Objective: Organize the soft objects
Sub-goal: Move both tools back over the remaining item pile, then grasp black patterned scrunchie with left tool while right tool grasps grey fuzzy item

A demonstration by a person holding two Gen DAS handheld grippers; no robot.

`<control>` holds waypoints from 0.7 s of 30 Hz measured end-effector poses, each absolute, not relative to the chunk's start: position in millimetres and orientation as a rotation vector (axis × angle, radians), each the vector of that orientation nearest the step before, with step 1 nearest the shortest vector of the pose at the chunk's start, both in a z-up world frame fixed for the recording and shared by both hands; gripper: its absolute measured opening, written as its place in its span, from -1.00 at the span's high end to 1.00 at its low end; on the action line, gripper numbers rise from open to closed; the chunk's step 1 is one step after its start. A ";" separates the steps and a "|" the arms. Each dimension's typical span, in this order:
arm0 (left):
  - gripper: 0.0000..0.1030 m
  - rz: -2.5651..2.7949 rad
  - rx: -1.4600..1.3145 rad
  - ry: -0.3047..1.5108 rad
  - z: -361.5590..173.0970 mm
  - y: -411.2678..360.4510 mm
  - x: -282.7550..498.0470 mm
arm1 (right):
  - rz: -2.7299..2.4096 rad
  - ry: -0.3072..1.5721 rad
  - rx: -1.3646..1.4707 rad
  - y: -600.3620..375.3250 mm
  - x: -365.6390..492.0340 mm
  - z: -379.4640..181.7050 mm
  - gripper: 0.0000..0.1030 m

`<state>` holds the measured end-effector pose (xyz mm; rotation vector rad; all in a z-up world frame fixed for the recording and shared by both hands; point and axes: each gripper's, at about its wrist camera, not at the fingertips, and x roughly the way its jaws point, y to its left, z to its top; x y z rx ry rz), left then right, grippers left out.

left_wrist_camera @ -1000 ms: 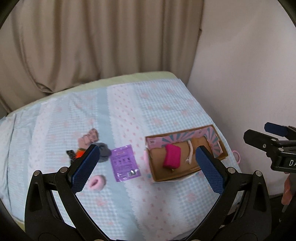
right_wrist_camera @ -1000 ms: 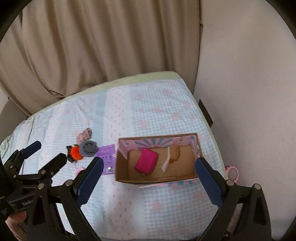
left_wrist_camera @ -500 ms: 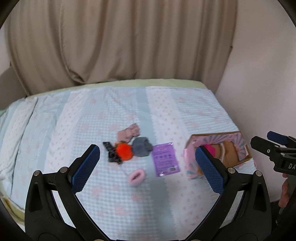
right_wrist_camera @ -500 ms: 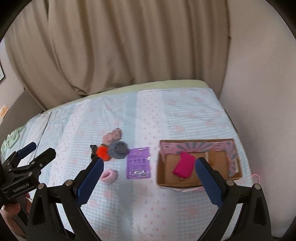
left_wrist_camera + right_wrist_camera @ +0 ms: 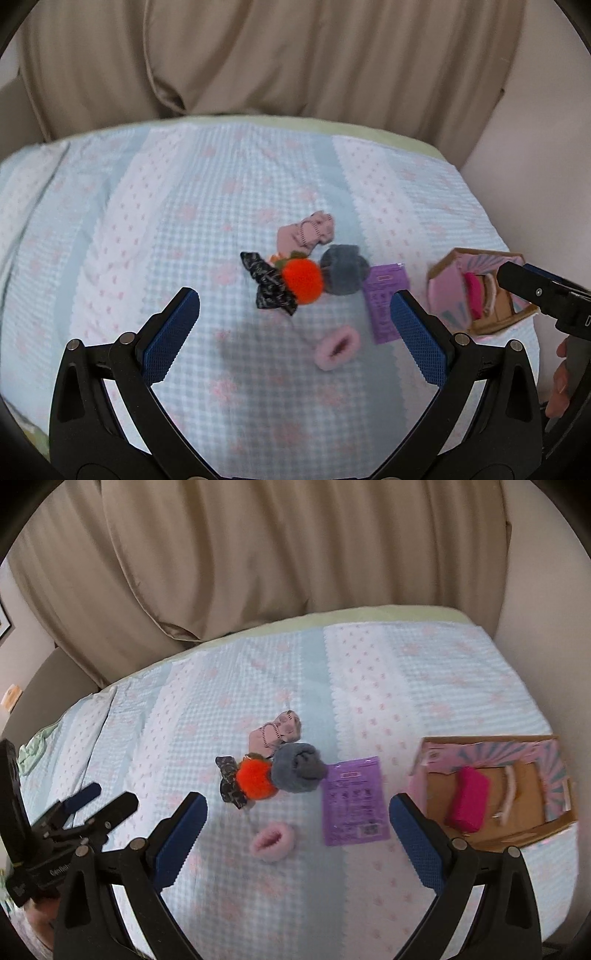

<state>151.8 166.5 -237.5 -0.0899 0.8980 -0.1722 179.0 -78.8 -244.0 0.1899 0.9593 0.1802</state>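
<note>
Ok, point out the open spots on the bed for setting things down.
Bare bedspread runs from the pink sock back to the curtain, also left of the black scrunchie. Crowded: orange pompom, grey roll, purple packet, pink scrunchie, box.

Beige curtain (image 5: pixel 280 59) hanging beyond the jaws, across the whole background. Checked blue-and-white bedspread (image 5: pixel 424 679) lying spread beneath and ahead of the jaws. Pale wall (image 5: pixel 546 122) standing to the jaws' right. Green mattress edge (image 5: pixel 369 613) showing under the curtain.

Fuzzy orange pompom (image 5: pixel 256 780), matt cardboard box (image 5: pixel 532 833), puckered cloth bedspread (image 5: pixel 424 686).
</note>
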 end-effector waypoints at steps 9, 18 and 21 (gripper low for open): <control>-0.99 -0.197 -0.142 1.000 -350.2 204.7 214.3 | 0.123 1.019 0.307 -44.3 238.1 -332.6 -0.91; -0.86 -0.334 -0.054 1.066 -442.9 195.2 272.2 | 0.067 1.061 0.372 -30.9 298.1 -418.8 -0.84; -0.74 -0.371 -0.054 1.074 -460.9 191.9 286.4 | 0.060 1.070 0.399 -29.7 312.6 -438.3 -0.64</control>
